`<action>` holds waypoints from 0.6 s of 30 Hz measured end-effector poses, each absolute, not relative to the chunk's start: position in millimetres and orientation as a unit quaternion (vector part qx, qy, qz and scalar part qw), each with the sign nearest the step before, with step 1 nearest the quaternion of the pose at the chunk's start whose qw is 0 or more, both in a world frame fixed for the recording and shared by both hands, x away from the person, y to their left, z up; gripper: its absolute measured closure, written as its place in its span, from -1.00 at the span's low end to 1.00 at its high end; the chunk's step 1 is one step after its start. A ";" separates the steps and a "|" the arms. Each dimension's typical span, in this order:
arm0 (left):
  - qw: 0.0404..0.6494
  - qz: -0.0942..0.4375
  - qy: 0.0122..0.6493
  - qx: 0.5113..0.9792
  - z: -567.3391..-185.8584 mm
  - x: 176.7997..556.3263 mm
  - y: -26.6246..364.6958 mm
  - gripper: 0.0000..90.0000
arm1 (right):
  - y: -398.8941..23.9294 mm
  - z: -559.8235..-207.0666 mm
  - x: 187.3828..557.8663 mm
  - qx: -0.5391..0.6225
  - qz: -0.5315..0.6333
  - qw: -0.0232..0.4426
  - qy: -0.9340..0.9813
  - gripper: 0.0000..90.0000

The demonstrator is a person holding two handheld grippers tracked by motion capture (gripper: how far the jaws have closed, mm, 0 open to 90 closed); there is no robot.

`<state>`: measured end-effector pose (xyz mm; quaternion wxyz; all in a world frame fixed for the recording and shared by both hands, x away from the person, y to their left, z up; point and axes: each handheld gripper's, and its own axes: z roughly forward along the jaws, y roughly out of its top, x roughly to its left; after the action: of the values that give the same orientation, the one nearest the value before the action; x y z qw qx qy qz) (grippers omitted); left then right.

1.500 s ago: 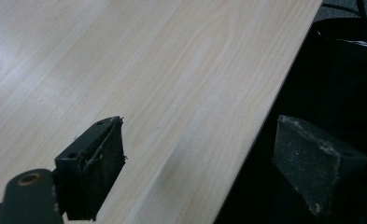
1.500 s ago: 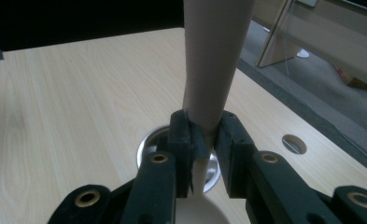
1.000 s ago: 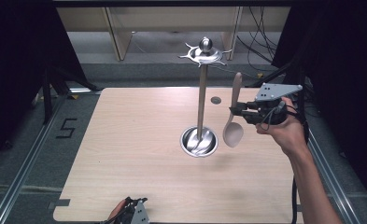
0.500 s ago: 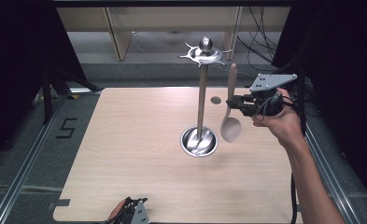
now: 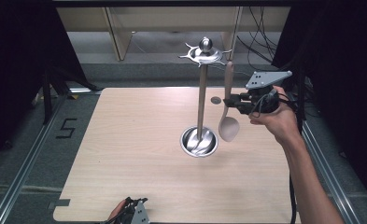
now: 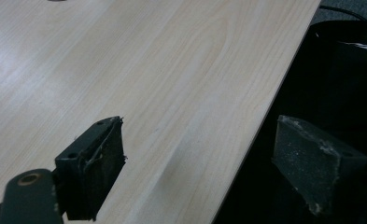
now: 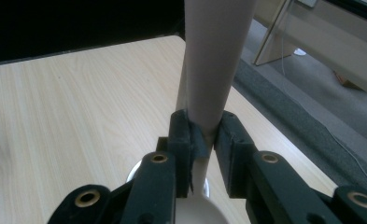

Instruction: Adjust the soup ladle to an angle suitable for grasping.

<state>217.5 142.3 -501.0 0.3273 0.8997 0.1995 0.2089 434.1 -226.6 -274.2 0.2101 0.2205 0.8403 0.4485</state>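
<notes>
A metal utensil stand (image 5: 201, 93) rises from a round bowl-like base (image 5: 199, 141) at the middle of the wooden table (image 5: 125, 140), with a crown of hooks (image 5: 204, 52) at its top. My right gripper (image 5: 232, 102) is shut on a beige spoon (image 5: 228, 126), held upright just right of the pole, bowl down and handle tip beside the hooks. In the right gripper view the pads (image 7: 190, 135) clamp the spoon's neck (image 7: 216, 56). My left gripper (image 5: 132, 212) rests at the table's near edge, and its jaws (image 6: 204, 154) stand open with nothing between them.
A small dark round mark (image 5: 215, 100) lies on the table behind the spoon. Wooden furniture legs (image 5: 118, 37) and cables (image 5: 260, 37) are on the floor beyond the far edge. Metal rails (image 5: 27, 168) run along both sides of the table.
My right gripper has carried the spoon a little up and left, closer to the stand's hooks, and the spoon now hangs more upright. The left gripper has stayed put.
</notes>
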 end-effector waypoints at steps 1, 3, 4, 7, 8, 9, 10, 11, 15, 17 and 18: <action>0.329 0.206 0.201 0.899 -501.3 217.5 142.1 -0.65 | -226.5 -273.4 434.6 0.217 0.449 0.208 0.841 0.72; 0.330 0.205 0.201 0.899 -501.5 217.5 141.9 -0.65 | -224.9 -272.9 433.9 0.221 0.448 0.203 0.842 0.72; 0.329 0.207 0.201 0.899 -501.4 217.5 142.0 -0.65 | -224.0 -273.0 435.3 0.216 0.449 0.211 0.841 0.72; 0.327 0.209 0.200 0.900 -501.1 217.2 142.1 -0.65 | -222.6 -271.8 435.6 0.221 0.443 0.206 0.844 0.72; 0.328 0.210 0.199 0.899 -501.1 217.4 142.1 -0.65 | -222.7 -271.2 436.2 0.218 0.441 0.209 0.845 0.72; 0.330 0.205 0.201 0.899 -501.5 217.5 141.8 -0.65 | -221.9 -271.9 436.6 0.219 0.445 0.215 0.841 0.72; 0.329 0.208 0.201 0.899 -501.2 217.4 142.1 -0.65 | -221.9 -271.8 436.7 0.219 0.445 0.215 0.841 0.72; 0.327 0.210 0.199 0.900 -500.9 217.7 142.4 -0.65 | -222.2 -271.4 436.6 0.221 0.441 0.208 0.845 0.72; 0.337 0.202 0.204 0.897 -501.8 216.7 141.4 -0.65 | -220.7 -273.4 436.6 0.227 0.441 0.205 0.844 0.72; 0.330 0.209 0.200 0.899 -501.2 217.1 141.7 -0.65 | -220.9 -273.6 437.4 0.225 0.439 0.212 0.844 0.72; 0.330 0.208 0.200 0.899 -501.2 216.8 141.7 -0.65 | -220.6 -273.6 437.5 0.224 0.437 0.213 0.845 0.72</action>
<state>216.8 141.7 -501.2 0.3295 0.8990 0.1995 0.2084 437.5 -220.6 -273.6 0.2132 0.2243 0.8446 0.4370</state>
